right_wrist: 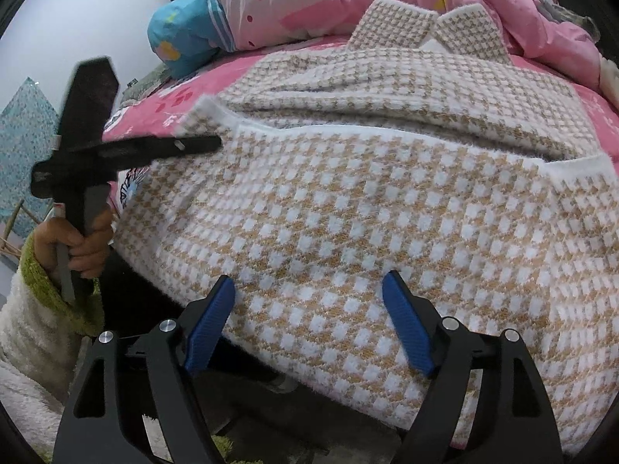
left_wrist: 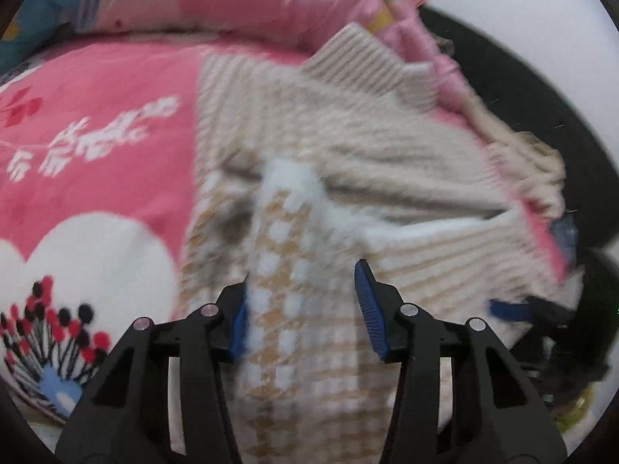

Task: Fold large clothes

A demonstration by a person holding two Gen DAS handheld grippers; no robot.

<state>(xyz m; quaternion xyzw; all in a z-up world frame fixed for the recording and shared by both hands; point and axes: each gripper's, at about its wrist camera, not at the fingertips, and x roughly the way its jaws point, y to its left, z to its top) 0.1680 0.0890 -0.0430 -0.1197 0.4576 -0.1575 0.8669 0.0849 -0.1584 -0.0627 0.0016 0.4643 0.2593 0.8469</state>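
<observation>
On the bed [right_wrist: 162, 104], a checked sweater [right_wrist: 348, 212] mid-fold.
Left claw [left_wrist: 301, 301] straddles a sleeve unclamped, right claw [right_wrist: 309, 321] apart; fabric could slip.

Bedsheet [left_wrist: 96, 89]: pink, printed with white hearts, white sprigs and red-and-black flowers; covers the bed.
Quilt [right_wrist: 309, 4]: pink, floral, bunched along the far side of the bed.
Pillow [right_wrist: 185, 34]: blue, patterned, lying beside the quilt.
Wall [right_wrist: 77, 31]: plain white, behind the bed.
</observation>
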